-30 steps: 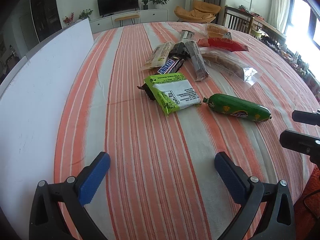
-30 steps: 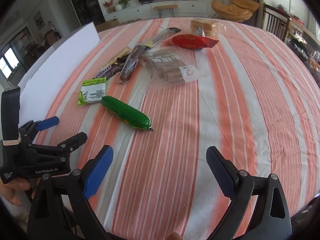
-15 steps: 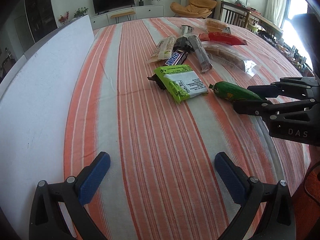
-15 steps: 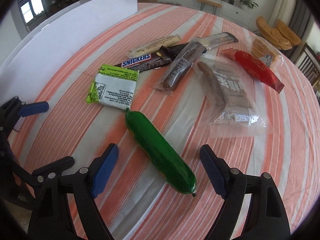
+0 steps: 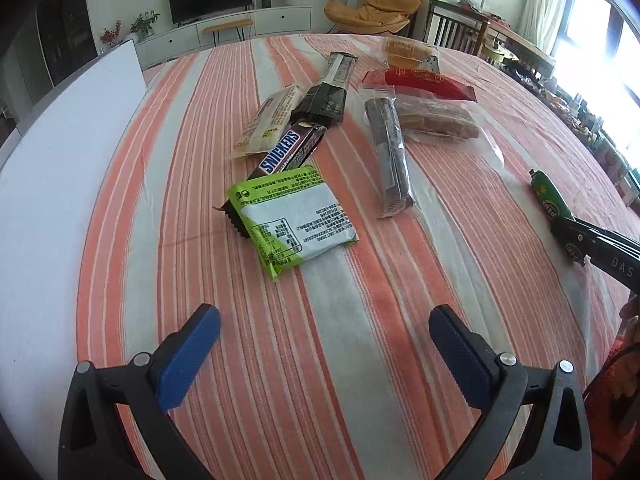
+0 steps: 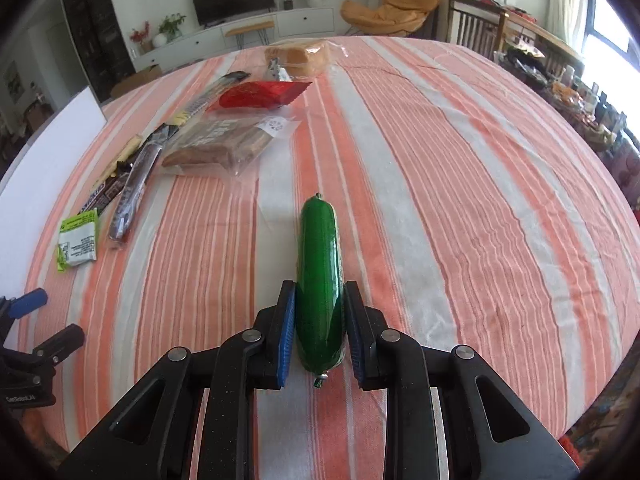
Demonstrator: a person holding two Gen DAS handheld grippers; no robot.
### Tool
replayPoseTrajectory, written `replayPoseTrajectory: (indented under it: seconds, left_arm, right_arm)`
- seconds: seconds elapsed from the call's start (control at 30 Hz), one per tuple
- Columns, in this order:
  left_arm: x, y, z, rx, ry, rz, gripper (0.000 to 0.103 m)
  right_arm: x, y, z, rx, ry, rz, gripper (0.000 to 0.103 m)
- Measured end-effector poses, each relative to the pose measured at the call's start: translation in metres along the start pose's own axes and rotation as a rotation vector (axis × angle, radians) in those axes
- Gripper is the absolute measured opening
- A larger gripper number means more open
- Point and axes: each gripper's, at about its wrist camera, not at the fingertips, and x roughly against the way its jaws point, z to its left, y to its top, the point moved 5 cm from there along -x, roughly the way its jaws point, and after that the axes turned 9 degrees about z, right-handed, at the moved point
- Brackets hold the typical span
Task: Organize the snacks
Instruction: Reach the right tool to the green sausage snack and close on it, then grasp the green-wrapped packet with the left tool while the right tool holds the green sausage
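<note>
One green sausage (image 6: 320, 276) in a glossy wrapper lies lengthwise on the striped tablecloth (image 6: 460, 200), its near end between the blue pads of the right gripper (image 6: 320, 328). Those jaws have just been closing and now stand narrow, both pads pressing on the sausage's sides; its far end points away across the cloth, clipped tip showing. From the left wrist view the same sausage (image 5: 550, 200) sits at the right edge, partly covered by the black frame of the right gripper.

To the left of the sausage, well apart from it, the other snacks lie in a loose cluster: a clear bag of brown wafers (image 6: 224, 146), a red packet (image 6: 260, 94) beyond it, a bread bag (image 6: 304, 56) farthest away, a long dark bar (image 6: 134, 188), a Snickers bar (image 5: 290, 152) and a green-and-white packet (image 5: 294, 220) that overlaps the Snickers bar's near end.

The left gripper (image 5: 324, 352) hovers over bare cloth in front of the green-and-white packet, jaws wide, nothing between them. A white board (image 5: 48, 208) stands along the table's left edge
</note>
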Motion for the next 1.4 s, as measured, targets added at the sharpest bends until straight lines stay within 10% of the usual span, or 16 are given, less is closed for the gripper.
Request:
replayPoseTrajectory:
  seconds: [0.17, 0.3, 0.53, 0.87, 1.13, 1.27, 1.4]
  left_arm:
    - [-0.019, 0.046, -0.009, 0.029, 0.017, -0.019, 0.100]
    - [-0.015, 0.048, -0.012, -0.060, 0.010, -0.051, 0.070]
    - [0.011, -0.007, 0.003, -0.179, -0.072, -0.001, 0.075]
    - [0.026, -0.028, 0.024, -0.056, -0.119, -0.011, 0.086]
    - [0.014, -0.013, 0.038, 0.027, -0.006, 0.024, 0.086]
    - [0.015, -0.011, 0.025, -0.034, 0.047, 0.016, 0.051]
    - [0.022, -0.026, 0.027, -0.057, 0.019, 0.034, 0.051]
  right_arm:
    - [0.003, -0.001, -0.002, -0.010, 0.019, -0.019, 0.026]
    - [0.002, 0.000, -0.006, -0.045, 0.067, -0.030, 0.025]
    - [0.001, -0.001, -0.006, -0.053, 0.070, -0.041, 0.025]
    - [0.002, -0.002, -0.007, -0.056, 0.084, -0.044, 0.030]
    - [0.003, -0.003, -0.006, -0.046, 0.071, -0.043, 0.032]
    - [0.003, -0.003, -0.005, -0.042, 0.067, -0.042, 0.033]
    - [0.003, -0.003, -0.006, -0.053, 0.080, -0.043, 0.033]
